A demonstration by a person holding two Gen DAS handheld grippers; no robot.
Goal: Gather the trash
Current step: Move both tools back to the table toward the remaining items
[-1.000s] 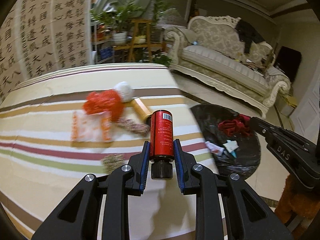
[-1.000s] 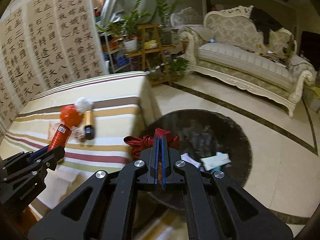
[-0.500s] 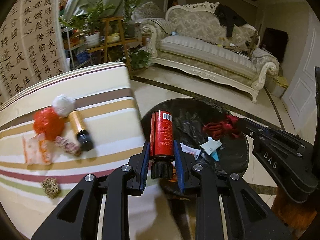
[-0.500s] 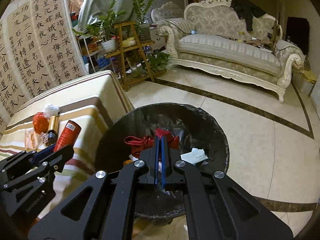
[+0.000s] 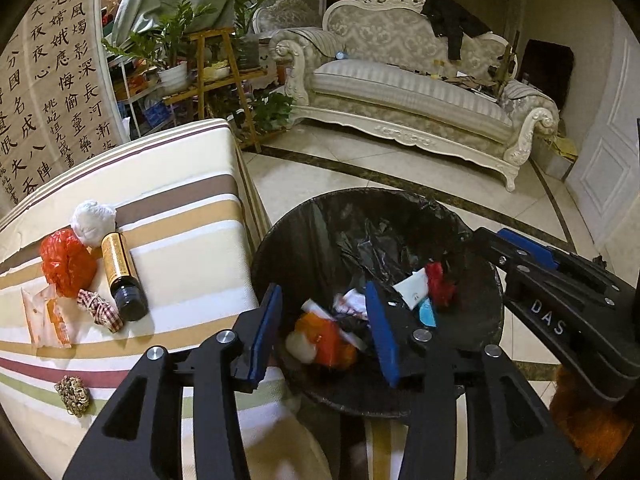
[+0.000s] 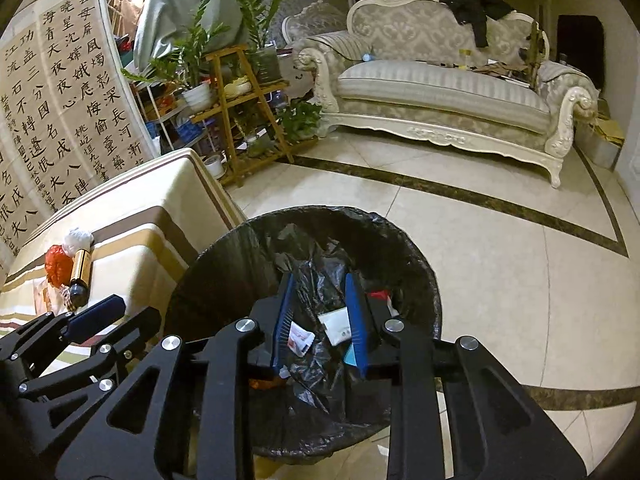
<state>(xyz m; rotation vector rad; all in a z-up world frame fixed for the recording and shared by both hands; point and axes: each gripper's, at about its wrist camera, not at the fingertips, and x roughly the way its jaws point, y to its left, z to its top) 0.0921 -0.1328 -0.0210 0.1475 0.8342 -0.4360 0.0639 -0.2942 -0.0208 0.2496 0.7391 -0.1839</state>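
My left gripper (image 5: 323, 330) hangs over the black-lined trash bin (image 5: 280, 236), its jaws opening with nothing between them. Under it, inside the bin, is a blurred red and orange shape (image 5: 330, 340); I cannot tell whether that is the red bottle. My right gripper (image 6: 320, 320) is over the same bin (image 6: 224, 248), its jaws also opening and empty. A red cloth (image 5: 440, 284) lies in the bin beside white paper (image 5: 412, 288). On the striped table (image 5: 192, 248) lie a gold bottle (image 5: 120, 276), a red bag (image 5: 66, 262) and a white wad (image 5: 94, 220).
A checked cloth scrap (image 5: 100, 308), an orange-and-white wrapper (image 5: 46, 316) and a brown scrubby ball (image 5: 74, 394) also lie on the table. Tiled floor (image 6: 500, 248) surrounds the bin. A cream sofa (image 6: 440, 92) and a plant stand (image 6: 240, 112) stand at the back.
Both grippers moved from beside the table to over the bin. The left gripper opened and the red bottle left its fingers. The right gripper opened and let go of the red cloth.
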